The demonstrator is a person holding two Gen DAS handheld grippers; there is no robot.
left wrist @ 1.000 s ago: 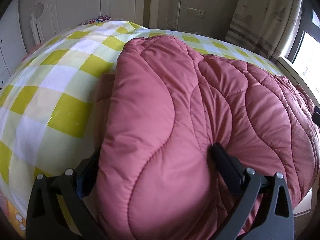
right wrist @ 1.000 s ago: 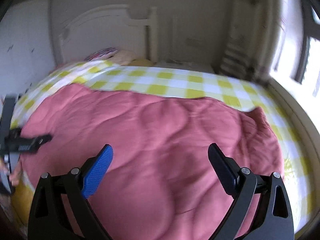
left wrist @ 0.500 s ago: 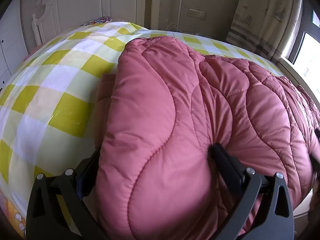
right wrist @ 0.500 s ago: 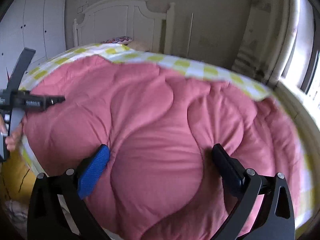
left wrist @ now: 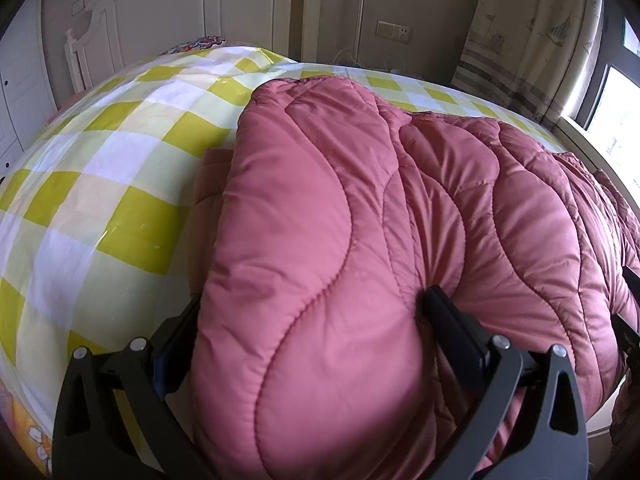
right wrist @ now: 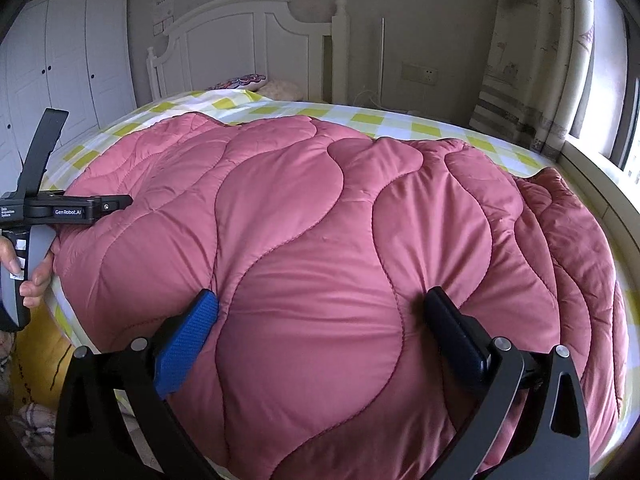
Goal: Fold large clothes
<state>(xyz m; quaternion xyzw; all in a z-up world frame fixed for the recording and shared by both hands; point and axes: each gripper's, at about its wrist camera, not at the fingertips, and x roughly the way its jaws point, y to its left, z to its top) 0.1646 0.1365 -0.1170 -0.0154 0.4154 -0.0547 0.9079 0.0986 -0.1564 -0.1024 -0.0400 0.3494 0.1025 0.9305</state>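
A: Pink quilted coat (right wrist: 320, 240), just one, puffy with wavy stitching, fills the frame's centre across the checked bed (left wrist: 100, 184).

B: Two claws. The right claw (right wrist: 320, 316) gapes wide, coat bulging between its fingers; the left claw (left wrist: 308, 320) seemingly squeezes a fold.

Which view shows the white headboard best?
The right wrist view: the headboard stands nearly whole behind the pink quilted coat, with its arched top and posts visible. The left wrist view cuts the headboard at the top frame edge, showing only its lower panels above the checked sheet.
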